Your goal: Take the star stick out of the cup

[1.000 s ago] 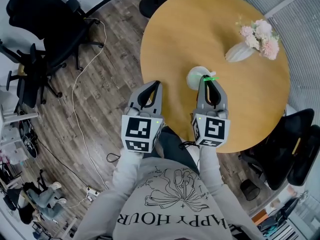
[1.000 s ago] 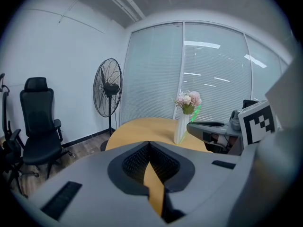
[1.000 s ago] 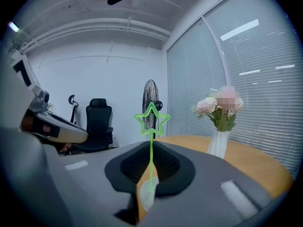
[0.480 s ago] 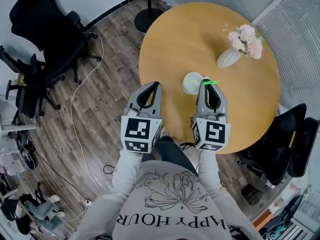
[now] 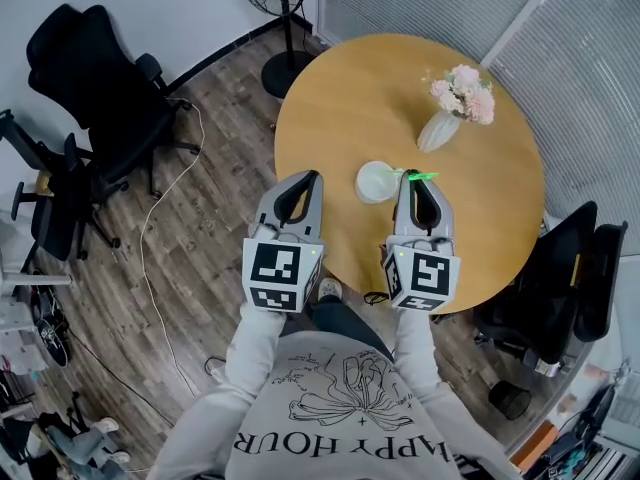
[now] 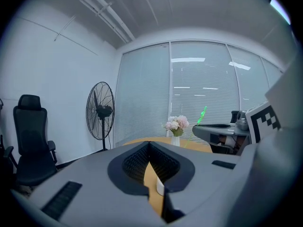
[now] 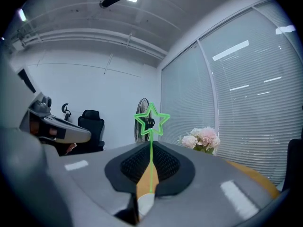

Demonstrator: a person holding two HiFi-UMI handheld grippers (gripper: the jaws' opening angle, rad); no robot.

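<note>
Right hand-held gripper (image 7: 150, 146) is clenched on the green star stick (image 7: 151, 174), whose lower end appears just clear of the white cup (image 5: 372, 181) on the table (image 5: 340, 98). Left hand-held gripper (image 6: 149, 144) is closed and empty. Risks: the thin stick pivots or slips in the pinch, or its tail snags the rim and tips the cup.

Smooth wood table (image 5: 345, 98), glossy plastic star stick (image 7: 151, 122)

The only words that can be read are "HAPPY HOUR", printed in dark capitals on the person's grey shirt (image 5: 330, 418) at 6 o'clock in the head view. They appear upside down to the camera, under a line-drawn flower. The cubes (image 5: 278, 273) on the left gripper (image 5: 310, 175) and right gripper (image 5: 410, 175) carry black-and-white square code markers.
</note>
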